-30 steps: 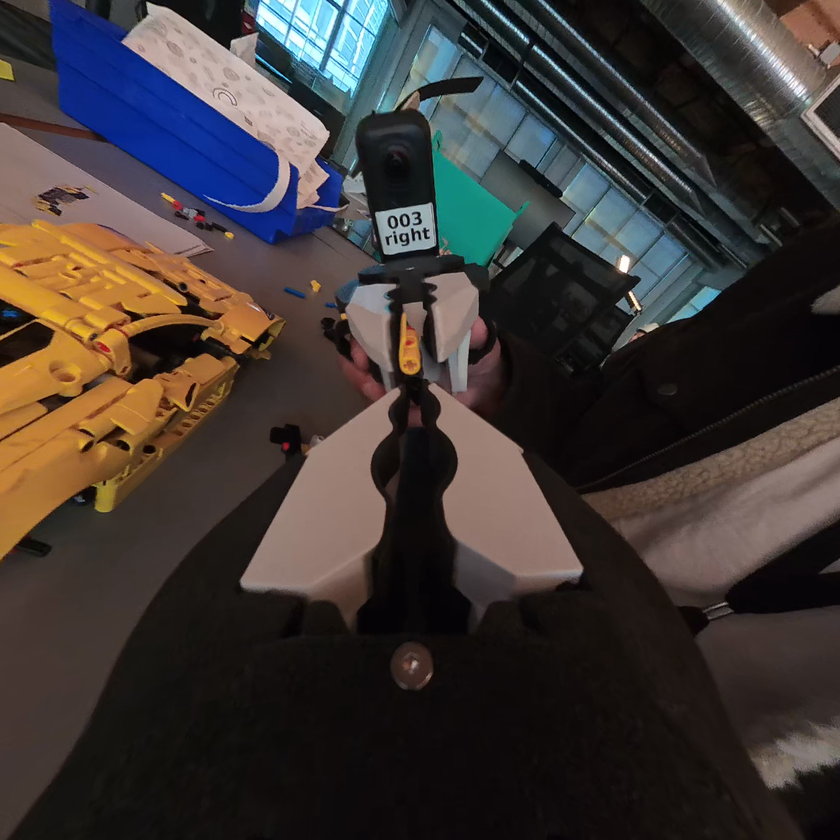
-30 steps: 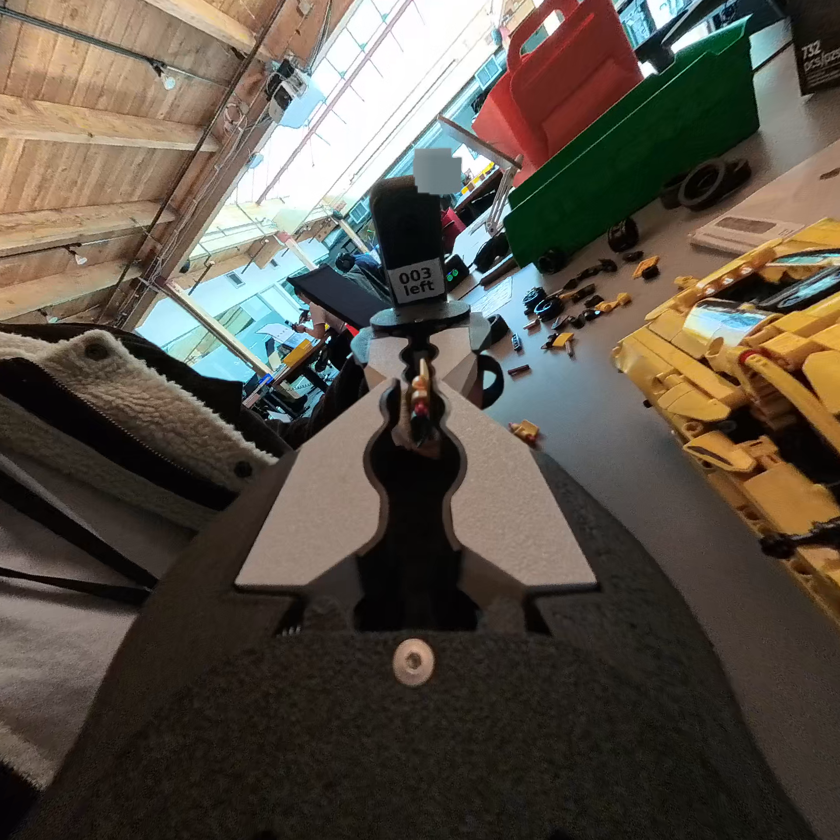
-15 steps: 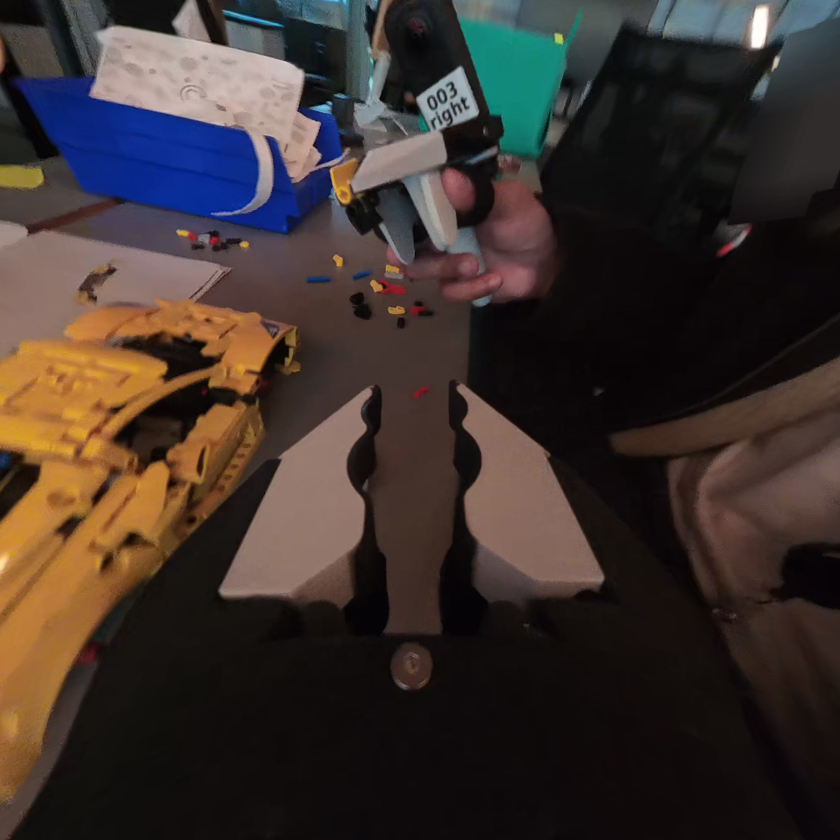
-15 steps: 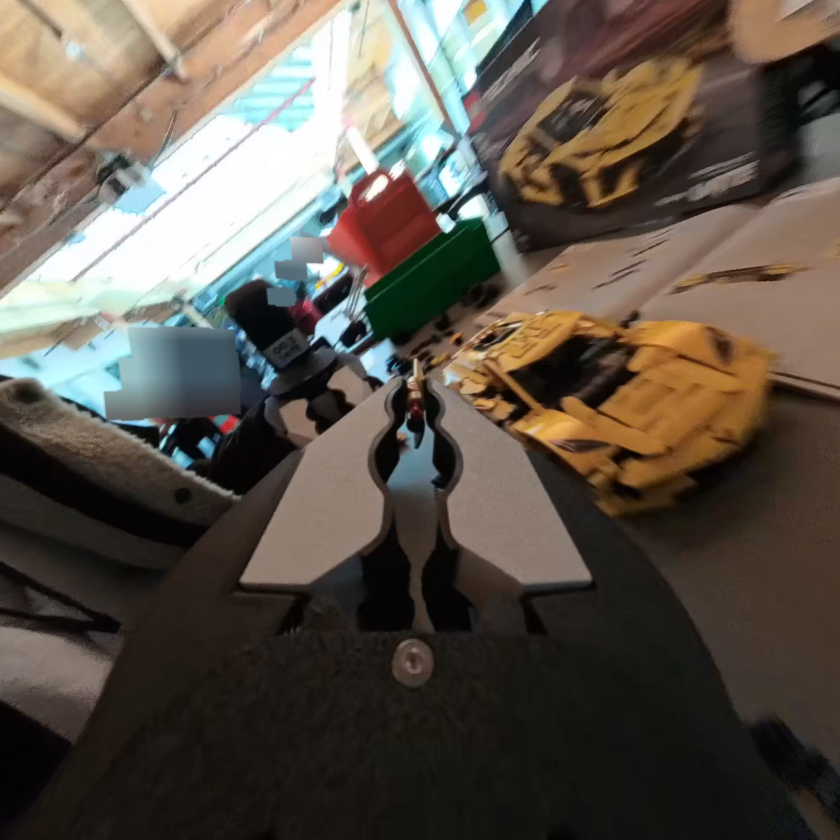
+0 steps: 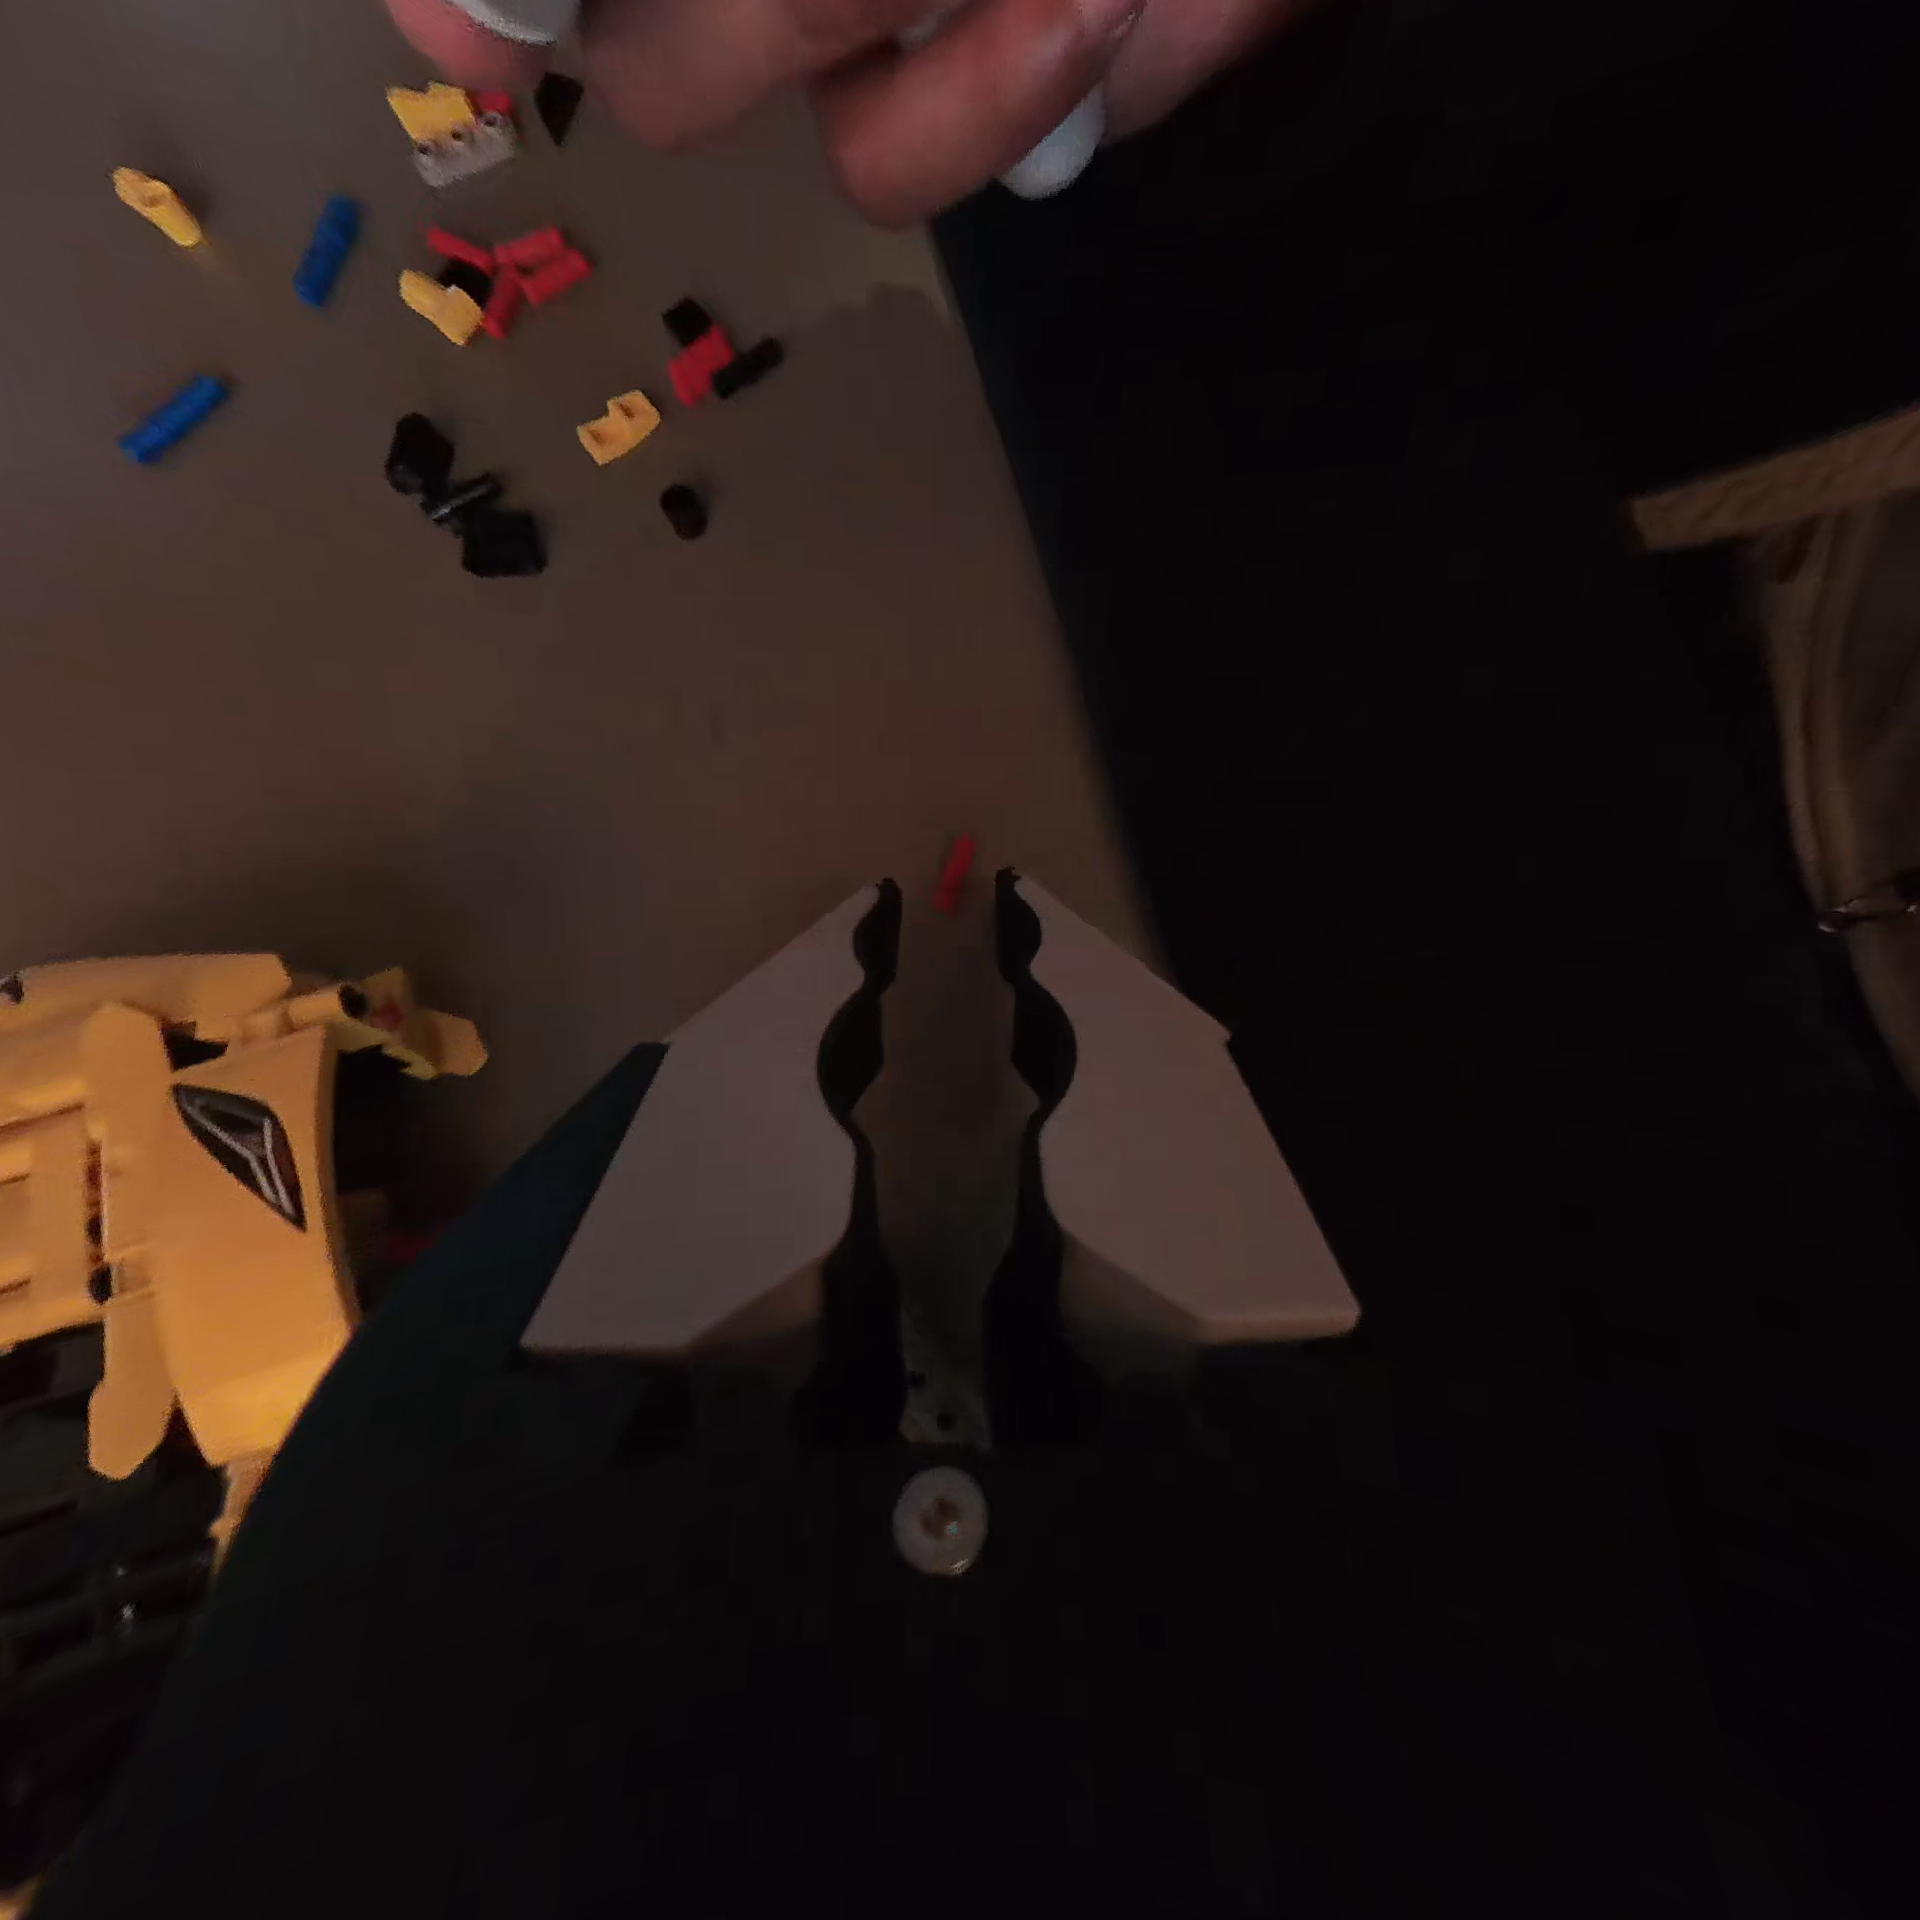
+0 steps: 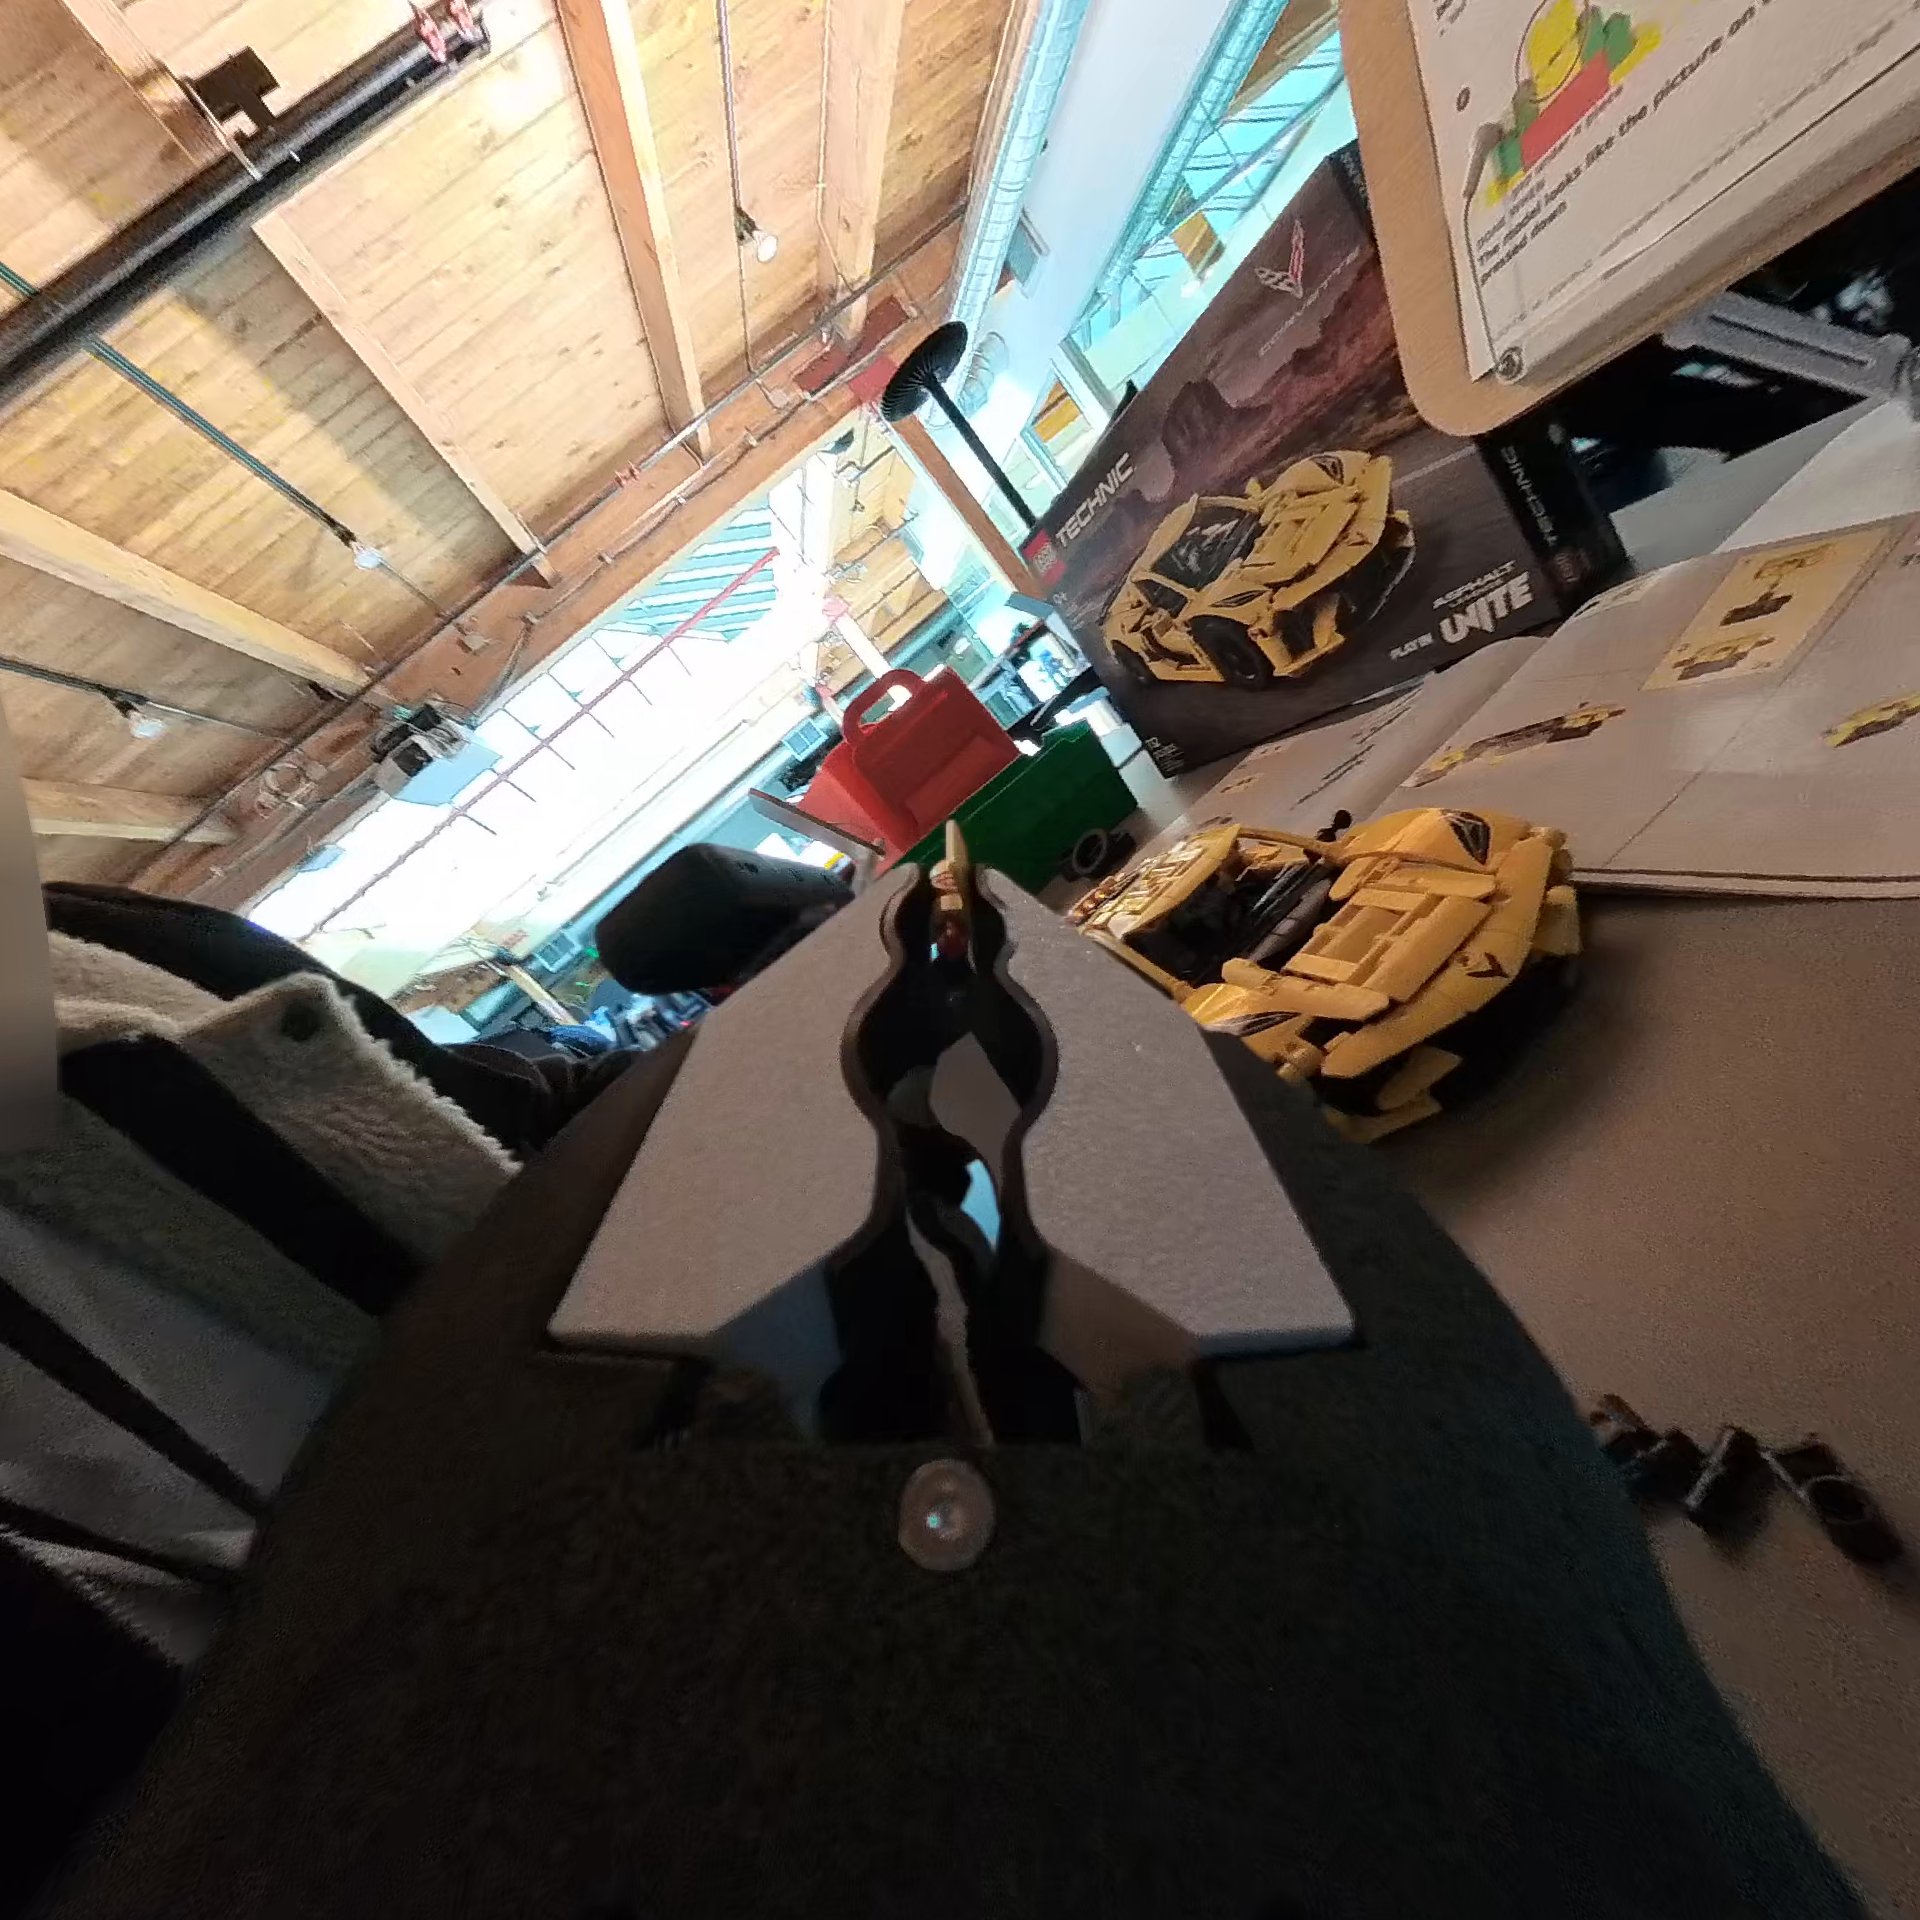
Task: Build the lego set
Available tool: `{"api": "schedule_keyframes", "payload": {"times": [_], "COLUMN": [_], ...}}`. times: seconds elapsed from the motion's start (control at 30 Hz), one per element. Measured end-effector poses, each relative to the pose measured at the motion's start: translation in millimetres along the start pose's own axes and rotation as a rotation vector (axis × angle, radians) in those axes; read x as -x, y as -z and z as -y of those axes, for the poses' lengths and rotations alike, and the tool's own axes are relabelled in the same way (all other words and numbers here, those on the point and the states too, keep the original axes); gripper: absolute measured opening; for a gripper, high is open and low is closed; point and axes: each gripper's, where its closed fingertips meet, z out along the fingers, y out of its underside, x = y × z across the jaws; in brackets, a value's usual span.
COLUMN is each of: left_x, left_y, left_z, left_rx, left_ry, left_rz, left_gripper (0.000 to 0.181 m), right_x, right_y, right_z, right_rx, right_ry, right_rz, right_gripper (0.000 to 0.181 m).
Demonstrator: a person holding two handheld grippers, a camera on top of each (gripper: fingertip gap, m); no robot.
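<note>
The left gripper, fingers spread, hovered over a small red pin on the table; it ought to straddle it squarely. The right gripper pinched a yellow piece.

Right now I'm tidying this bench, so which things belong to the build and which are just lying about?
In the job:
yellow car model
yellow piece in the right gripper
red pin at the open left gripper
loose pieces
instruction pages

Lying about:
set box
green bin
red container
</note>
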Motion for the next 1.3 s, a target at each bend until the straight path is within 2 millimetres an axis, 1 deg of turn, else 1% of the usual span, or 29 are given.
{"api": "schedule_keyframes", "payload": {"times": [0.13,0.2,0.23,0.33,0.37,0.43,0.47,0.5,0.57,0.6,0.63,0.67,0.73,0.77,0.83,0.97,1.07,1.2,1.3], "left_x": [1,-3,-4,-4,-2,11,19,26,38,40,39,37,31,29,28,15,12,15,14], "left_y": [-7,-9,-10,-12,-12,-6,4,20,64,85,100,106,106,107,112,106,105,109,105], "left_z": [-1,0,1,3,3,6,14,26,50,58,62,62,59,61,64,68,68,65,62], "left_rx": [0.009,-0.008,-0.013,-0.011,-0.007,-0.042,-0.123,-0.245,-0.54,-0.679,-0.783,-0.842,-0.875,-0.902,-0.938,-0.918,-0.901,-0.901,-0.867], "left_ry": [0.005,0.0,-0.009,-0.013,0.0,0.042,0.087,0.152,0.302,0.375,0.434,0.468,0.508,0.527,0.545,0.521,0.512,0.511,0.505], "left_rz": [-0.022,-0.037,-0.033,-0.009,0.004,0.089,0.135,0.169,0.21,0.193,0.156,0.115,0.041,-0.001,-0.055,-0.139,-0.151,-0.133,-0.128], "left_gripper": [0.017,0.006,0.004,0.004,0.003,0.004,0.003,0.003,0.003,0.003,0.003,0.003,0.003,0.003,0.003,0.003,0.003,0.003,0.003], "right_x": [-3,-3,-3,-3,-4,-6,-10,-13,-11,-9,-7,0,13,15,19,22,26,27,29], "right_y": [1,1,0,-3,-4,-4,-3,-3,-7,-11,-16,-21,-29,-31,-32,-31,-32,-29,-32], "right_z": [1,0,-1,-5,-6,-7,-8,-10,-18,-25,-35,-39,-38,-41,-46,-50,-57,-53,-61], "right_rx": [-0.012,-0.005,0.003,0.027,0.033,0.042,0.047,0.06,0.106,0.146,0.195,0.215,0.202,0.218,0.241,0.268,0.305,0.295,0.337], "right_ry": [-0.043,-0.036,-0.033,-0.021,-0.013,0.005,0.018,0.031,0.037,0.036,0.046,0.064,0.125,0.142,0.103,0.077,0.09,0.08,0.102], "right_rz": [0.012,0.008,0.005,-0.002,-0.01,-0.033,-0.058,-0.084,-0.078,-0.066,-0.059,-0.033,0.006,0.01,0.042,0.072,0.097,0.105,0.109], "right_gripper": [0.005,0.005,0.005,0.005,0.005,0.005,0.005,0.005,0.005,0.005,0.005,0.005,0.005,0.005,0.006,0.006,0.006,0.006,0.006]}}
